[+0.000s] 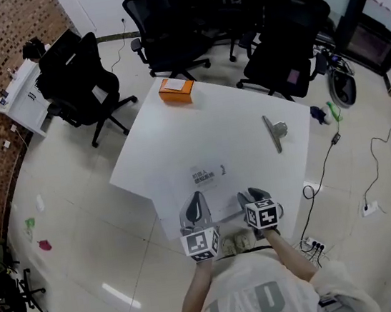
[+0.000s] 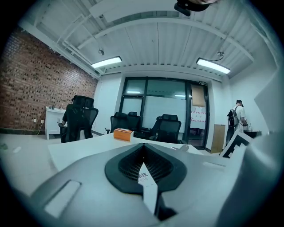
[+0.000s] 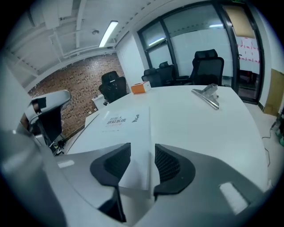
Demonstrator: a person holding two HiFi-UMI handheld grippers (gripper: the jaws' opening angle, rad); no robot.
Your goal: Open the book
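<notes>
L claw (image 2: 143,150) pinched shut on book (image 3: 123,120) cover; R claw (image 3: 143,156) spread astride near edge. Close R low, then lift slow.

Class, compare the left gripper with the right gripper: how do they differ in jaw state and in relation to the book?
The left gripper has its jaws together; the right gripper has them apart. An edge of the book runs between the right gripper's jaws, unpressed; at the left gripper's closed jaws only a printed white sliver shows. Both are held low at the book's near end.
</notes>
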